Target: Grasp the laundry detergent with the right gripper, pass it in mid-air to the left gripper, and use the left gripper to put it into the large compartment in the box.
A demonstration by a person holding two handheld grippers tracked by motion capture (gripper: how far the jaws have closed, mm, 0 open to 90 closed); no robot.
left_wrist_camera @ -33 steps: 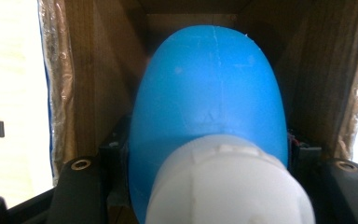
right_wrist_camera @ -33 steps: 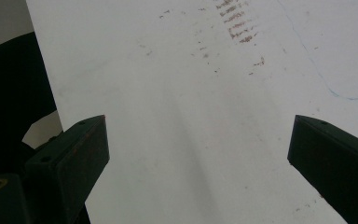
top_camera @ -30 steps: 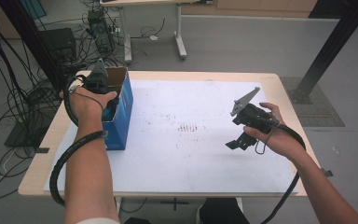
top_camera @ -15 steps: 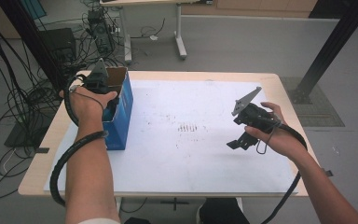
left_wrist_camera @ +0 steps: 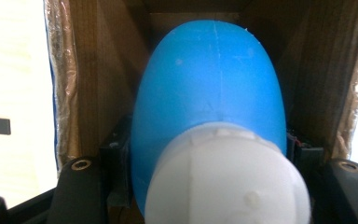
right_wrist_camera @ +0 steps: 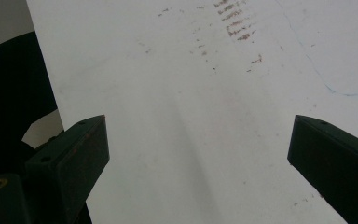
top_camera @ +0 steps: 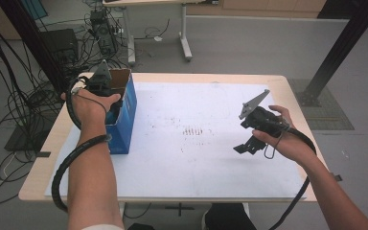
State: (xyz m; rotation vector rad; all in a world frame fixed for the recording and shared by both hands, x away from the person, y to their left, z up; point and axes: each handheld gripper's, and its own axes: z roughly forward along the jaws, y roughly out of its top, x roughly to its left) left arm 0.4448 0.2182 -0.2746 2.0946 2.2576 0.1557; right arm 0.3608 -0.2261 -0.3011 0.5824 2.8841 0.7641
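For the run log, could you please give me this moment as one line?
left gripper: shut on blue bottle, inside cardboard box | right gripper: open, nothing between jaws, over white sheet

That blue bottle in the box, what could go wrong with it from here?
The left gripper pinches the rounded blue bottle just above its white cap; such a smooth curve might slip out. The cardboard box fits closely around it, so lifting could snag its walls or tip it. The right gripper, open, is not steadying the box.
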